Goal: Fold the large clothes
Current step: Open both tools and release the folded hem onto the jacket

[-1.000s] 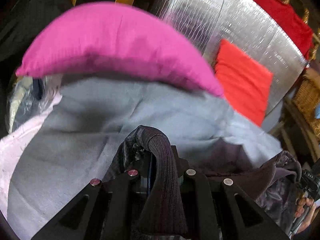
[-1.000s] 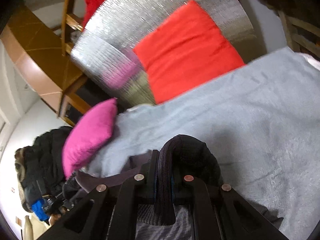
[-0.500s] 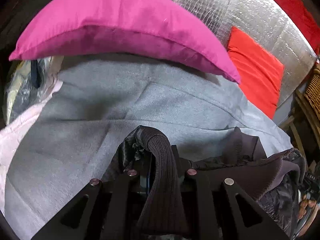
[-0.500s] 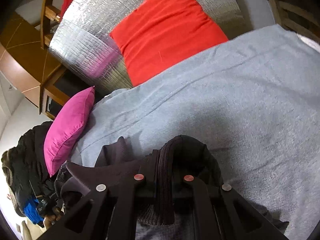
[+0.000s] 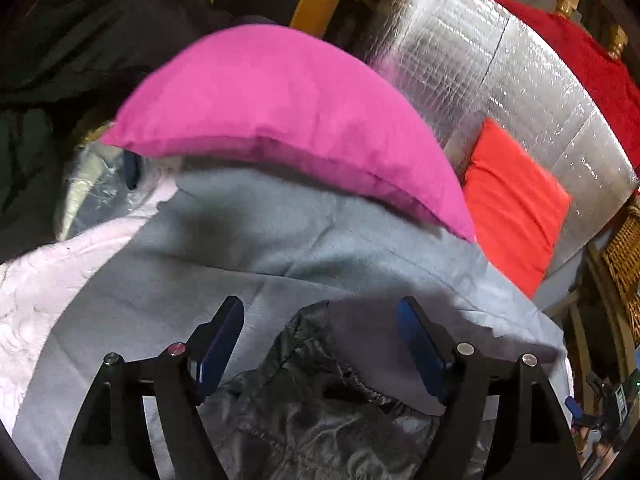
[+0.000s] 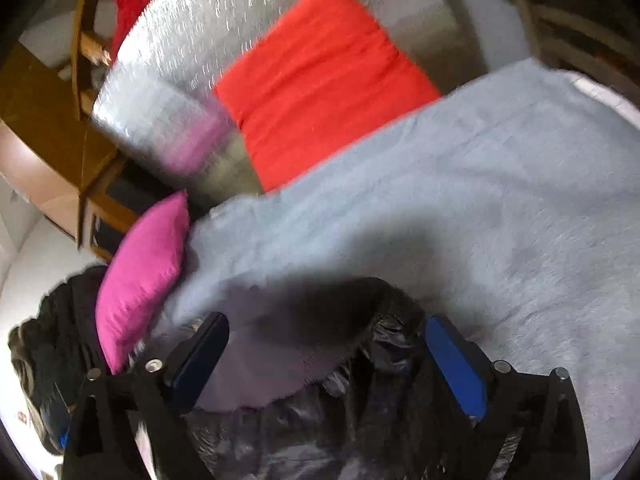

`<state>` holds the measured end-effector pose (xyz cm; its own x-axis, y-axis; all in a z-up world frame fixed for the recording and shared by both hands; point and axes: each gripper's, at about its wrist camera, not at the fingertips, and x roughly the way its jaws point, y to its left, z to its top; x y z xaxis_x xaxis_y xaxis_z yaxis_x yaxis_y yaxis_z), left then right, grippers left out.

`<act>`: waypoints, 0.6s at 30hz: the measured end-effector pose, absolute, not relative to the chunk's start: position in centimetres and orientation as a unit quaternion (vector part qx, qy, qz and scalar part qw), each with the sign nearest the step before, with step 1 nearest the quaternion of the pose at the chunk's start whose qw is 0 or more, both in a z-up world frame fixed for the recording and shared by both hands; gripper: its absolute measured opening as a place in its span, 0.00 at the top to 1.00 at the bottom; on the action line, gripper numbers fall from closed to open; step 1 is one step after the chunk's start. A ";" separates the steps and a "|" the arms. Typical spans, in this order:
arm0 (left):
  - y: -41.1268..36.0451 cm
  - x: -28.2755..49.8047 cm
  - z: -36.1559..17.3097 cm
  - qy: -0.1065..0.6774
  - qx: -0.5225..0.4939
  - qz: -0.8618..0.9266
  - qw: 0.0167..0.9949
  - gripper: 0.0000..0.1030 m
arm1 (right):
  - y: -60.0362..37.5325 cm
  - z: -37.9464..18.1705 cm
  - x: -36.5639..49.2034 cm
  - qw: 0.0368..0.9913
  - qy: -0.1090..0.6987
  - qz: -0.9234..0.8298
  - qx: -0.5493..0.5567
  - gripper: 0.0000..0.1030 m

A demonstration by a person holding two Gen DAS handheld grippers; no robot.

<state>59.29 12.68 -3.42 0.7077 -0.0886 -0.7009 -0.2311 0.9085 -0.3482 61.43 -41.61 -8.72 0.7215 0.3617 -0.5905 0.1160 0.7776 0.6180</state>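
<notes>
A dark jacket with shiny black lining and a grey-purple outer face lies on the light grey blanket (image 5: 192, 280). In the left wrist view the jacket (image 5: 320, 400) lies below and between the jaws of my left gripper (image 5: 320, 320), which is open and holds nothing. In the right wrist view the jacket (image 6: 320, 380) lies under my right gripper (image 6: 326, 344), which is also open with its blue pads (image 6: 456, 364) wide apart. Neither gripper grips the cloth.
A magenta pillow (image 5: 288, 120) lies on the blanket's far left edge, also seen from the right wrist (image 6: 140, 272). A red cushion (image 6: 320, 80) leans on a silver foil panel (image 5: 500, 60). A dark clothes pile (image 6: 48, 340) and a wicker basket (image 5: 624, 248) stand aside.
Both grippers opened and let go of the jacket's ribbed edge, which dropped onto the blanket. Both cameras pulled back a little.
</notes>
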 end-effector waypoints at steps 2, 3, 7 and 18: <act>12.8 58.5 -2.8 0.371 -0.194 0.043 0.907 0.23 | -41.9 -7.6 60.8 0.876 0.356 0.060 0.319 0.02; 12.8 58.2 -2.7 0.368 -0.186 0.044 0.910 0.23 | -42.0 -7.2 60.5 0.879 0.352 0.058 0.317 0.02; 11.6 56.6 -2.4 0.364 -0.144 0.027 0.920 0.23 | -41.3 -5.9 58.7 0.889 0.348 0.065 0.289 0.02; 3.5 49.1 -9.2 0.401 0.046 -0.026 0.915 0.23 | -33.5 -9.6 50.1 0.908 0.399 0.097 0.087 0.02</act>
<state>49.12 3.55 -9.16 0.6776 -0.0103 -0.7353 0.0838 0.9945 0.0634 50.06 -33.50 -9.59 0.6621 0.2451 -0.7082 -0.1068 0.9662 0.2346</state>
